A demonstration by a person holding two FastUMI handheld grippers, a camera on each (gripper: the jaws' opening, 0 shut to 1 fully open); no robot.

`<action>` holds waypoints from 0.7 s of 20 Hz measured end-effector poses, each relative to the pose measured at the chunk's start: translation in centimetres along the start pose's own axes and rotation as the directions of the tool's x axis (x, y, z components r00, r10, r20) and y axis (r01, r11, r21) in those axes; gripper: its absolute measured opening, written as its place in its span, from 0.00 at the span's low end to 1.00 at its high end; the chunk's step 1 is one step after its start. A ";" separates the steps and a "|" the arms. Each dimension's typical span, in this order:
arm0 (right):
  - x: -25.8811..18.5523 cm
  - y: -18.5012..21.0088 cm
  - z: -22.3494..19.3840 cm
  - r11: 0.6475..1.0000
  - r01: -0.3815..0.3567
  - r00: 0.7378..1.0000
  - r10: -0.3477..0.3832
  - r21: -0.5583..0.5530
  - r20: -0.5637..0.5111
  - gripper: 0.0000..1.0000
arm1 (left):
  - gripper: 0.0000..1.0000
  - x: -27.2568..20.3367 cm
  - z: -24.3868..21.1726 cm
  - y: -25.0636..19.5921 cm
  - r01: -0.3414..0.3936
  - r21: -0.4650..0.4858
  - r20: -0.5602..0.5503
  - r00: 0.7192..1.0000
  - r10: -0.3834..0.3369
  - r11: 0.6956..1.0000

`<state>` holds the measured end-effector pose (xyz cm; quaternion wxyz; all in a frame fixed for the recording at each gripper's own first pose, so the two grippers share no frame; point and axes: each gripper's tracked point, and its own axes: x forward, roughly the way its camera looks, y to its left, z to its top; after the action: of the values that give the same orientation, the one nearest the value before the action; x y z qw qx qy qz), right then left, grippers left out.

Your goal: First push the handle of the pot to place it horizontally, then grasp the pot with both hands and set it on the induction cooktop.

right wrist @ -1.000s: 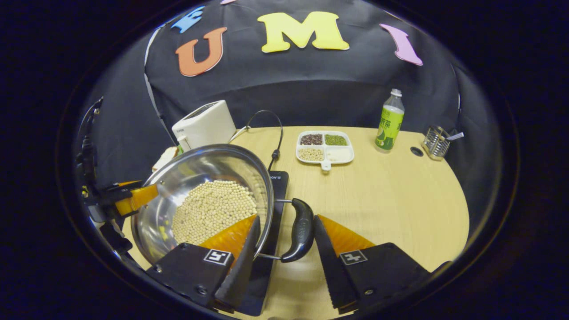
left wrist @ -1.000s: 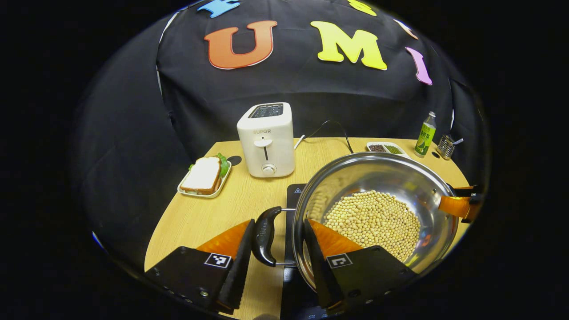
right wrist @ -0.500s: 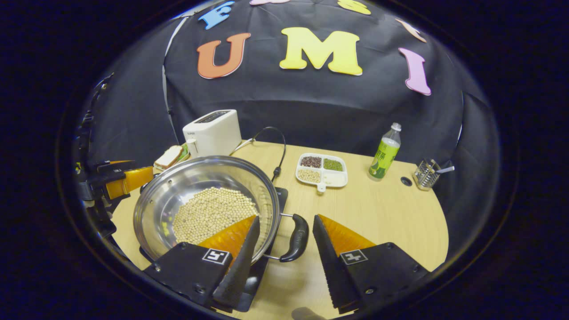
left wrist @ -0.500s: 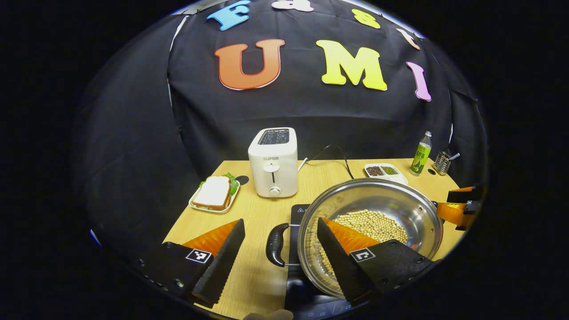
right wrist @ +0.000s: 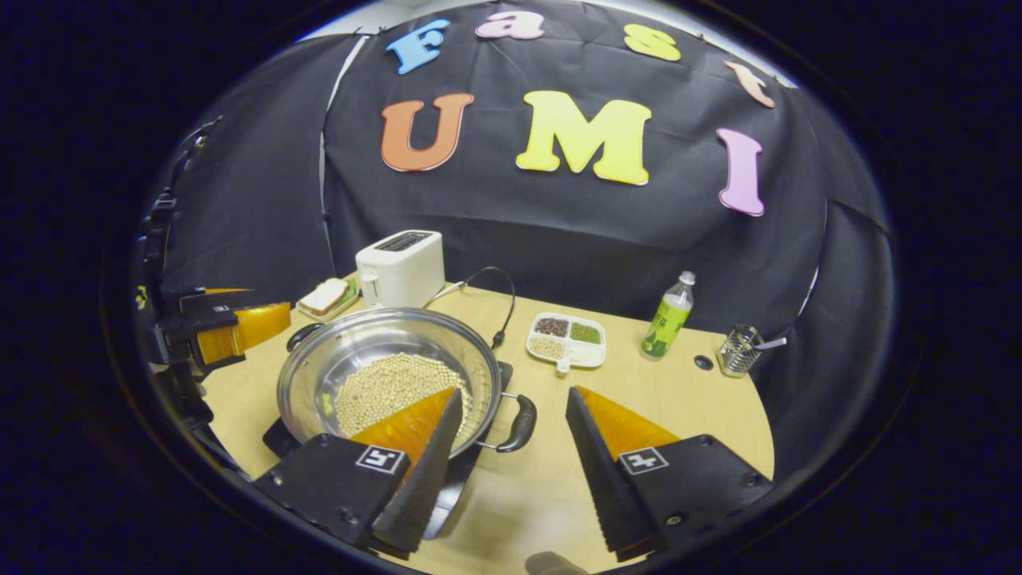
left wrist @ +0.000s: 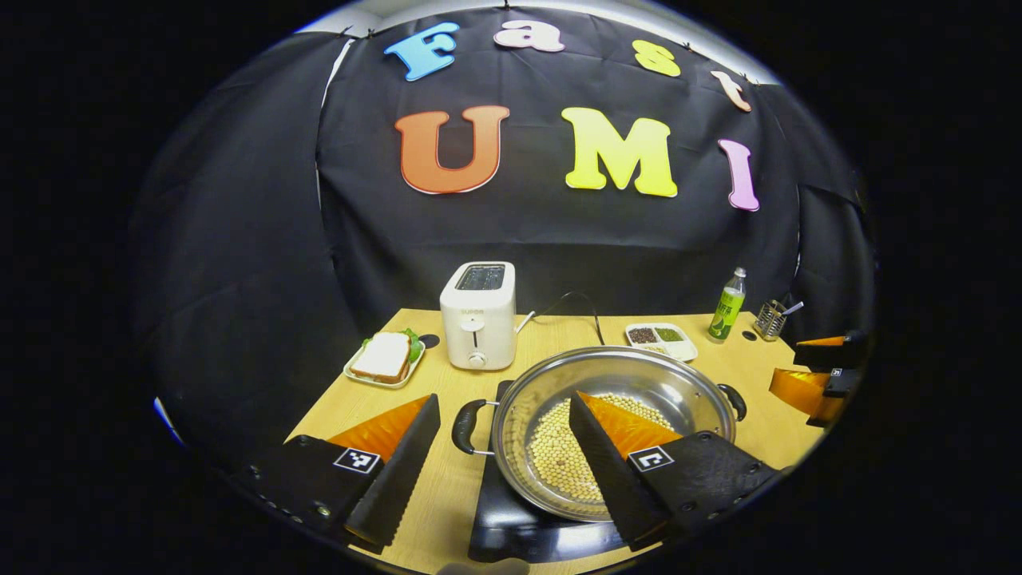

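Pot (left wrist: 611,431) with soybeans sits on induction cooktop (left wrist: 511,531), lower centre frame. Left gripper (left wrist: 499,455) and right gripper (right wrist: 511,447) both gape wide, holding nothing. Advice: retreat straight back, clear of handles.

Black cloth booth wall (left wrist: 559,231) is hanging behind a rounded light wood-grain table (right wrist: 679,399); overhead light is glaring off it.

shiny metal pot (left wrist: 687,391) (wood-grain table (right wrist: 679,399))
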<state>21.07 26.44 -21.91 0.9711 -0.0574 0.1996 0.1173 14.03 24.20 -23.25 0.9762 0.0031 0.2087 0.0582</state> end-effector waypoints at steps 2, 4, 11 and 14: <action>-1.5 -0.7 -0.7 1.000 0.004 1.000 -0.004 0.005 0.005 0.99 | 0.97 -1.7 -0.4 -1.9 0.019 -0.002 0.012 1.000 -0.019 1.000; -3.6 -1.7 -1.5 1.000 0.009 1.000 -0.009 0.000 0.009 0.99 | 0.97 -3.5 -1.3 -4.0 0.041 -0.005 0.006 0.999 -0.040 0.999; -14.4 -7.2 -2.3 1.000 0.011 0.996 -0.011 0.007 0.094 0.99 | 0.98 -12.7 -0.4 -11.9 0.065 -0.010 0.082 0.995 -0.064 0.998; -21.3 -10.9 -2.0 1.000 0.022 0.984 -0.022 0.006 0.175 1.00 | 0.98 -18.8 1.8 -15.8 0.065 -0.011 0.165 0.984 -0.062 0.998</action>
<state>4.02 11.19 -14.51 0.9863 -0.0472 0.1131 0.1108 -0.49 6.35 -14.41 0.9915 -0.0065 0.1268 0.0284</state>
